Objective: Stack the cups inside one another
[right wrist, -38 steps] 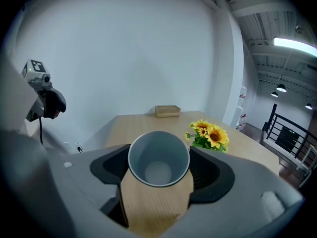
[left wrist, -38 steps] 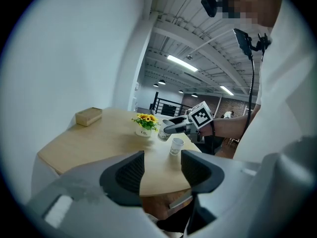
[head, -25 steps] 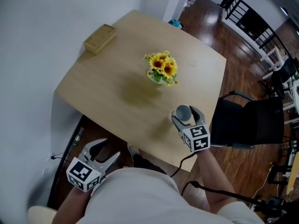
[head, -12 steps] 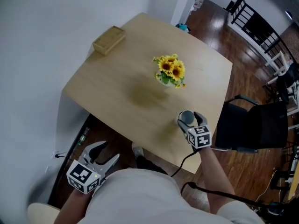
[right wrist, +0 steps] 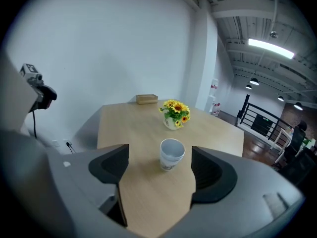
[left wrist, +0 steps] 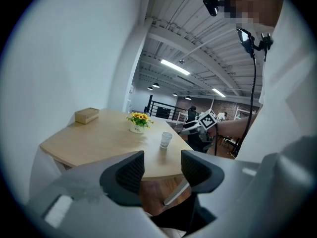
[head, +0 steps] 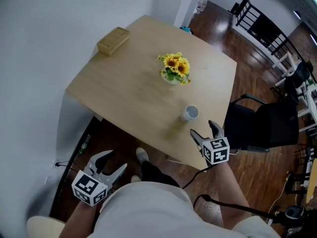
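**Cup straight ahead of the right tool**

The cup [head: 189,113] stands upright, mouth up, on the counter [head: 124,93], between the flowers [head: 174,68] and the right tool [head: 203,129]. This tool is open and holds nothing. The cup lies just ahead of its jaws, on their middle line, not between them. The left tool [head: 110,163] is open and empty too, low beside the person's body and well apart from the cup, so the right one is nearer. Only the right gripper view looks into the cup's mouth. I cannot tell if other cups sit nested inside, and no second cup shows anywhere.
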### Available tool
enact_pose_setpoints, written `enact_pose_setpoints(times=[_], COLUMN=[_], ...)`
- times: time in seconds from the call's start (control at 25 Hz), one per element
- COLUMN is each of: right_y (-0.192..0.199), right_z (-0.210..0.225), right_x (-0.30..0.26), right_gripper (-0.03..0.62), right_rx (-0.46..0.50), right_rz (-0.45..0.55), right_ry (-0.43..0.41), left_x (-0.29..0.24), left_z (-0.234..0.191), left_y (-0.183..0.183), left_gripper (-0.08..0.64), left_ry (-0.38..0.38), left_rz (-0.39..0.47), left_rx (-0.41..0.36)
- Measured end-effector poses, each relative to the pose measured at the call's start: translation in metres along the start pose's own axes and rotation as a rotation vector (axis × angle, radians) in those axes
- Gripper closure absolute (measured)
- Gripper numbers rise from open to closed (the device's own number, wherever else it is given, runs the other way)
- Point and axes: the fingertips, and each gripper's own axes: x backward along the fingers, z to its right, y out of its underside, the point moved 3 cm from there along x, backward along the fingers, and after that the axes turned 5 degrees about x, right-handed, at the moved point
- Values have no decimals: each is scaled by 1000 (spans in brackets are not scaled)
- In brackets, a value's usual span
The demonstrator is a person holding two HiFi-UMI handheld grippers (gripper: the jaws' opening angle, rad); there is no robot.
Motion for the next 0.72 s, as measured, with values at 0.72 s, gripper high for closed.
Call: enact_pose_setpoints(times=[0.72], right_y=[96], right_z=[-107], right_x=[188], right_gripper=[190], right_rx=[81], right_rz=[-46], right_ry=[-64], left_x=[-1], left_z=[100], left_y=[88], left_gripper=[318], left_ry=[102], left_rz=[-26], left_rx=[16])
